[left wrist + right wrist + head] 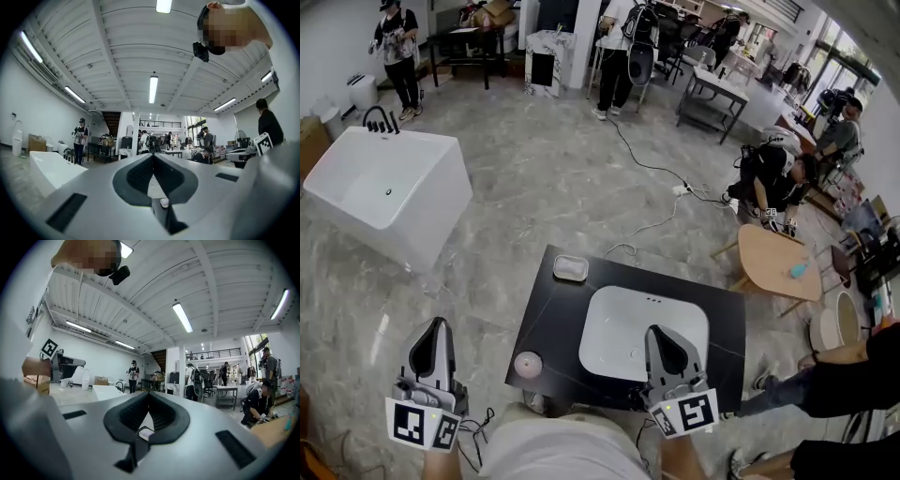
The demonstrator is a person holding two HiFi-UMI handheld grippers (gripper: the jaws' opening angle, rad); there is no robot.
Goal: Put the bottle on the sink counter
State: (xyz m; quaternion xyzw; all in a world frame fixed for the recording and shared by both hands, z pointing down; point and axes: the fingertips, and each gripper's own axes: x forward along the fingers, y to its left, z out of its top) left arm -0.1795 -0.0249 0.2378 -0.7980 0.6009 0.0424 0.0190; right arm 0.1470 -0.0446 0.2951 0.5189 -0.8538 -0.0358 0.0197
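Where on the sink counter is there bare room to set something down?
Bare: on the counter, the right strip beside the basin, and the left strip between the soap dish and the round disc. Crowded: the front edge, where the right gripper hangs over the basin.

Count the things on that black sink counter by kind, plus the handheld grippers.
grippers: 2 (left gripper, right gripper)
sink basin: 1
soap dish: 1
round white object: 1
total: 5
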